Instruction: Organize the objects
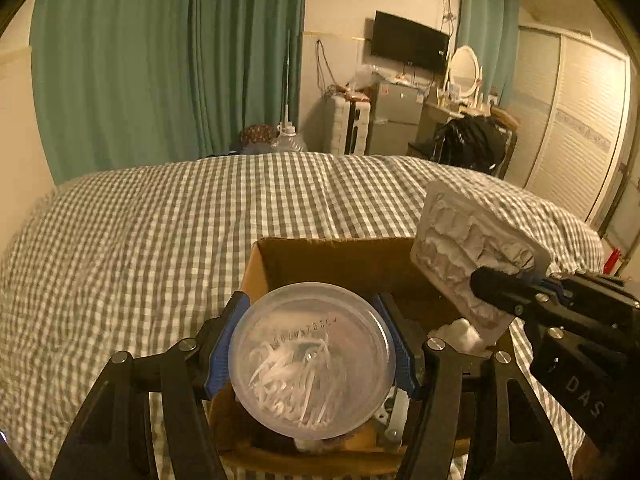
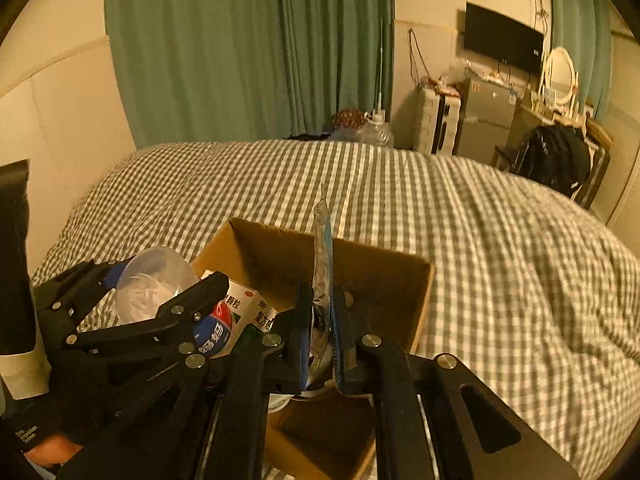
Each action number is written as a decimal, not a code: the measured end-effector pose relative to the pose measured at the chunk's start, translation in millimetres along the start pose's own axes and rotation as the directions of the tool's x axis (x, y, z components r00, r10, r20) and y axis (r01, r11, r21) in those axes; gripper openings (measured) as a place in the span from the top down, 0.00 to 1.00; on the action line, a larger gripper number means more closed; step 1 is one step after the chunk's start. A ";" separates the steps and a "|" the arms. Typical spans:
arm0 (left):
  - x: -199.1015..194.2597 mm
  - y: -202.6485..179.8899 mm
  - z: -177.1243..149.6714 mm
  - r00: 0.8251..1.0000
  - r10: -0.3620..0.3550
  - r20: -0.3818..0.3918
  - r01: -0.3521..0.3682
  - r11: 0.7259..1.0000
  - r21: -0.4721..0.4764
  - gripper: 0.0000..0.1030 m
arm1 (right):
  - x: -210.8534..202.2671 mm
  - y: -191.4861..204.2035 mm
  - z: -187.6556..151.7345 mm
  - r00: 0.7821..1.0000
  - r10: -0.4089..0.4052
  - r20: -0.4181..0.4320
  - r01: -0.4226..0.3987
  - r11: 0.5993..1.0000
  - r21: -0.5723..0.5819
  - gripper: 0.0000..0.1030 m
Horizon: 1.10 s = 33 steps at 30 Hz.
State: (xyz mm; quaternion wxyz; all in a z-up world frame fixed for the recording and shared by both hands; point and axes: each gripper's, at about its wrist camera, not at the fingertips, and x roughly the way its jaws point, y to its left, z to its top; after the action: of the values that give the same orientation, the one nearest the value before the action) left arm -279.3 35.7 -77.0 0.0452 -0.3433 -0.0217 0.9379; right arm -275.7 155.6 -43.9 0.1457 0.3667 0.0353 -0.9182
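On a checked bed (image 1: 200, 216), both jaws clamp: left gripper (image 1: 312, 356) a tub (image 1: 312, 360), right gripper (image 2: 322, 344) a blister pack (image 2: 323, 264).

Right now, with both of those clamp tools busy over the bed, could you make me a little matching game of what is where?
Things:
1. round clear container
2. blister pack
3. cardboard box
4. medicine box

Places:
A. resting on the checked bedcover
B. lying inside the cardboard box
C. clamped in the left gripper
D. clamped in the right gripper

Pairs: 1-C, 2-D, 3-A, 4-B
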 end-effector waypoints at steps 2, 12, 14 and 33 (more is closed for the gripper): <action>4.5 0.7 -1.3 1.000 -0.006 -0.012 0.006 1.000 -0.002 0.36 | 2.5 -2.0 -1.8 1.000 -0.003 -0.007 0.003 1.000 0.011 0.92; -30.8 -13.9 3.1 0.999 0.049 -0.003 -0.049 0.997 0.055 0.05 | -48.2 -15.5 6.5 0.996 -0.075 0.037 0.073 0.995 0.063 0.38; -47.1 -12.4 9.4 0.998 0.068 0.009 -0.068 0.996 0.064 0.04 | -69.1 -18.0 11.6 0.994 -0.098 0.057 0.094 0.993 0.067 0.33; -258.2 -26.2 35.4 0.963 0.079 0.256 -0.103 0.992 0.079 0.00 | -300.1 -1.9 17.2 0.919 -0.237 0.315 0.213 0.971 0.111 0.00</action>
State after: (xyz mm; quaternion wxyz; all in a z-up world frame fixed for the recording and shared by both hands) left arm -104.1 35.6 117.6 0.0147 -0.2194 0.0316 0.9750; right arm -81.0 227.0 173.8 0.0292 0.2083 0.0186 -0.9775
